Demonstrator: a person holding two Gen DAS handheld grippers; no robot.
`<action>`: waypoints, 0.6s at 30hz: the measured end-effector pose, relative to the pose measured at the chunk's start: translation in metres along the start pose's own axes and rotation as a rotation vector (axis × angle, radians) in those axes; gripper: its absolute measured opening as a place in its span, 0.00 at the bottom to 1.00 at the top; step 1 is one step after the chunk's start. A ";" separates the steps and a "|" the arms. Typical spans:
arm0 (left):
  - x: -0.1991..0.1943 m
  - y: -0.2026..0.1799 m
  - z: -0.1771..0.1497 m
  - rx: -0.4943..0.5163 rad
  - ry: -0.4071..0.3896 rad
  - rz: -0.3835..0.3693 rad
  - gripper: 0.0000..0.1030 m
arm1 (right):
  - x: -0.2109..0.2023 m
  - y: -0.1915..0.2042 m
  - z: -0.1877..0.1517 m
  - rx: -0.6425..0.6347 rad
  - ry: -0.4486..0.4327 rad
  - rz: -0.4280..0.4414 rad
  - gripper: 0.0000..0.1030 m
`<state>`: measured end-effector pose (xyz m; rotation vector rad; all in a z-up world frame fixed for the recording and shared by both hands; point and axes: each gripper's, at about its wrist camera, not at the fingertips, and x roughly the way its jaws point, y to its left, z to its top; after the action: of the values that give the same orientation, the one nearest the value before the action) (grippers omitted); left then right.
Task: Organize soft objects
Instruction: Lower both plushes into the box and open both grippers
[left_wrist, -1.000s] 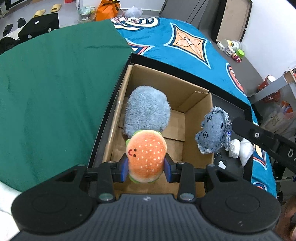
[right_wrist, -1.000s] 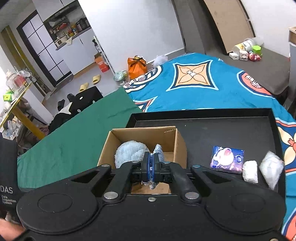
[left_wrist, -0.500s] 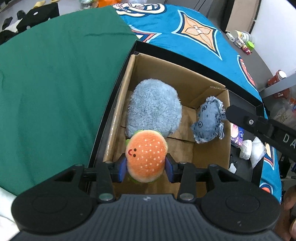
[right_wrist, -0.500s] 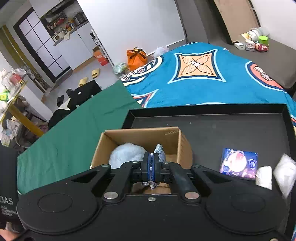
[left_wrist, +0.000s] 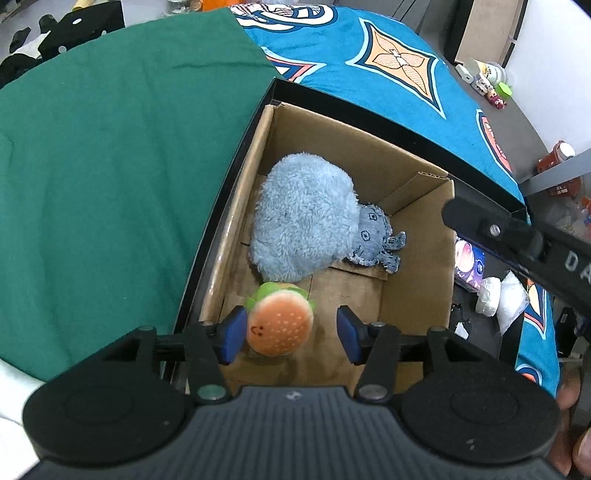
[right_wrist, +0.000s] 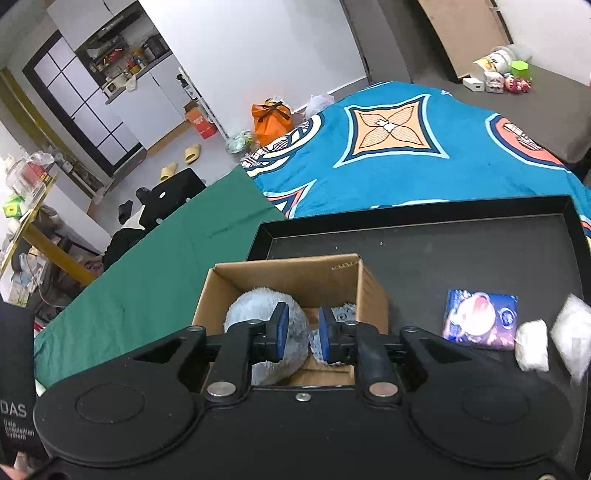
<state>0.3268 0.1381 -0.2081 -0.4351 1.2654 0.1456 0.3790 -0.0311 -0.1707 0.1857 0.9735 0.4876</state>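
Opening over the cardboard box (left_wrist: 417, 280), my left tongs (left_wrist: 291, 334) let go of the round burger toy (left_wrist: 279, 323); it leans against the left pad, clear of the right. My right tongs (right_wrist: 300, 332) are also opening, with nothing between the pads. Inside the box lie a big fluffy blue ball (left_wrist: 303, 229) and, touching it, a small frayed denim octopus (left_wrist: 376, 240). The box stands in a black tray (right_wrist: 424, 251) beside a glossy square packet (right_wrist: 480, 319) and white wads (right_wrist: 532, 349).

Right gripper (right_wrist: 300, 334) opening above cardboard box (right_wrist: 371, 291), fluffy blue plush (right_wrist: 255, 308) inside
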 end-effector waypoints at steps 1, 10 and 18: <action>-0.002 -0.001 -0.001 0.000 -0.004 0.004 0.53 | -0.003 -0.001 -0.001 0.003 -0.001 -0.001 0.19; -0.023 -0.010 -0.007 0.031 -0.043 0.006 0.62 | -0.027 -0.010 -0.015 0.021 -0.008 -0.021 0.26; -0.044 -0.022 -0.020 0.047 -0.083 0.013 0.74 | -0.051 -0.023 -0.030 0.041 -0.032 -0.044 0.48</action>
<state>0.3028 0.1157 -0.1656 -0.3763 1.1876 0.1432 0.3375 -0.0773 -0.1574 0.2081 0.9545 0.4237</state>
